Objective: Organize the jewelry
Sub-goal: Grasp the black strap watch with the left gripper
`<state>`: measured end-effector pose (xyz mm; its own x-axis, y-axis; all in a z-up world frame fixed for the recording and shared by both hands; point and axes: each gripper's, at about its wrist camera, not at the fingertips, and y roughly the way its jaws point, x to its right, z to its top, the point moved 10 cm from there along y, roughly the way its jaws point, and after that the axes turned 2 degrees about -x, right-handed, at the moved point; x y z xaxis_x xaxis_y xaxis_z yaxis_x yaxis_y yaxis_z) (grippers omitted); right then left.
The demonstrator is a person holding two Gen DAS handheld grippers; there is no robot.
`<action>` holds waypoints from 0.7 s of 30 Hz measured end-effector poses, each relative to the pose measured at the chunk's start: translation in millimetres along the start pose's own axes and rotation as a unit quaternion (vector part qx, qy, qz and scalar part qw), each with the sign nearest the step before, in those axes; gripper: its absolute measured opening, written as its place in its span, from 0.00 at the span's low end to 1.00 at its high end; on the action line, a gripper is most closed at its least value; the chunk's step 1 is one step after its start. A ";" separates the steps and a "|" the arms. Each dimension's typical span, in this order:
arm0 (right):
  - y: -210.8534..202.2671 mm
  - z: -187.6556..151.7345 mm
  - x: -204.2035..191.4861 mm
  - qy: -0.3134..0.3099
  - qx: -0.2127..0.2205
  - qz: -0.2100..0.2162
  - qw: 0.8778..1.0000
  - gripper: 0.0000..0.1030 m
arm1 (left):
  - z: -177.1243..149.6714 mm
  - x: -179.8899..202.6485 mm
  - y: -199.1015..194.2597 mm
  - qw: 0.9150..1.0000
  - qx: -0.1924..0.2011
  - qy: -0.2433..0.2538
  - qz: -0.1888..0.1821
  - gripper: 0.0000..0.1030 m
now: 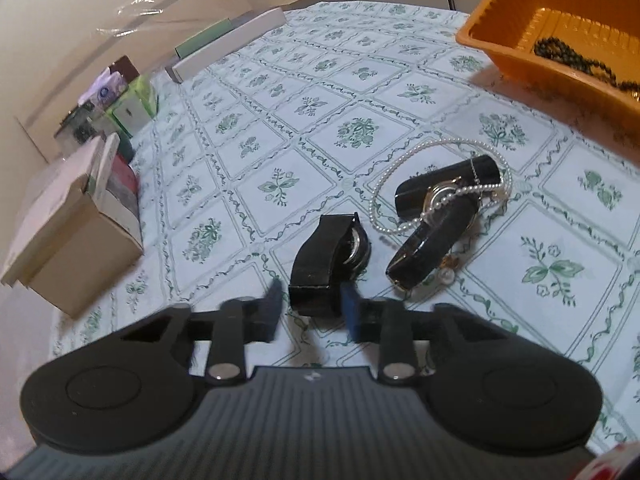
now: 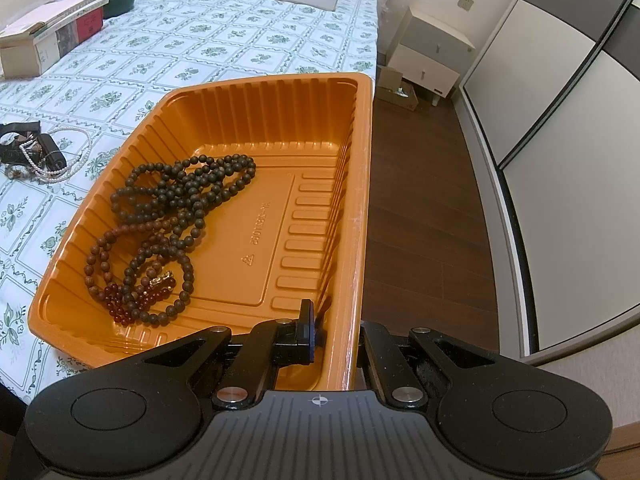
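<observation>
Green-and-white floral cloth covers the surface we work on, with a dark wood floor past its right edge. Our left hand-held gripper stands released, its fingers spread on either side of the near end of a black watch; whether they touch it we cannot tell. This watch lies with its strap's long axis running away from us, its case turned to the right. Just beyond, to the right, a second black watch lies tangled with a pearl necklace, its strap angled from near-left to far-right. Our right hand-held gripper is clenched on the right wall of the orange tray, one finger inside and one outside. That tray sits at the right edge of the surface, its long side running away from us, and holds dark beaded necklaces piled toward its left wall. Boxes line the far left edge.
</observation>
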<state>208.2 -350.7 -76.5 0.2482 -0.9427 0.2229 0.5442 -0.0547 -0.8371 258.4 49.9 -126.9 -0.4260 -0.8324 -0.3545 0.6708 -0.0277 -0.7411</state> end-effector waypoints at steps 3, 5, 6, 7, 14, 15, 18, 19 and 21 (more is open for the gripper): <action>-0.1 -0.2 -0.1 0.000 0.000 0.000 1.000 0.03 | 0.0 0.2 -3.1 1.000 0.000 0.006 0.004 0.20; -0.2 -0.3 -0.1 0.000 0.000 0.000 1.000 0.03 | 2.0 -0.5 -7.3 1.000 0.004 0.007 0.006 0.19; -0.2 0.0 0.0 0.000 0.000 0.000 1.000 0.03 | 3.5 -1.2 -9.8 1.000 0.006 0.010 0.008 0.19; -0.1 0.0 0.1 -0.001 0.000 0.000 1.000 0.03 | 5.5 -2.4 -12.6 1.000 0.009 0.013 0.012 0.19; -0.3 0.0 0.3 0.000 0.000 0.000 1.000 0.03 | 25.2 -11.3 -32.1 0.999 0.024 0.027 0.027 0.18; -0.4 0.2 0.1 -0.001 0.000 0.000 1.000 0.03 | 27.0 -11.9 -33.4 0.999 0.024 0.027 0.026 0.18; -0.4 0.4 0.2 -0.001 0.000 0.000 1.000 0.03 | 31.6 -13.8 -38.5 0.999 0.027 0.025 0.025 0.18; -0.4 0.4 0.1 -0.001 0.000 0.000 1.000 0.03 | 32.8 -14.5 -39.9 0.999 0.028 0.027 0.026 0.18; -0.6 0.4 0.2 -0.001 0.000 0.000 1.000 0.03 | 35.1 -15.2 -42.6 0.999 0.030 0.026 0.025 0.18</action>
<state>208.3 -350.7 -75.8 0.2495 -0.9421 0.2241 0.5441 -0.0551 -0.8372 257.5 44.3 -69.9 -0.4203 -0.8041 -0.4206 0.7273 -0.0213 -0.6860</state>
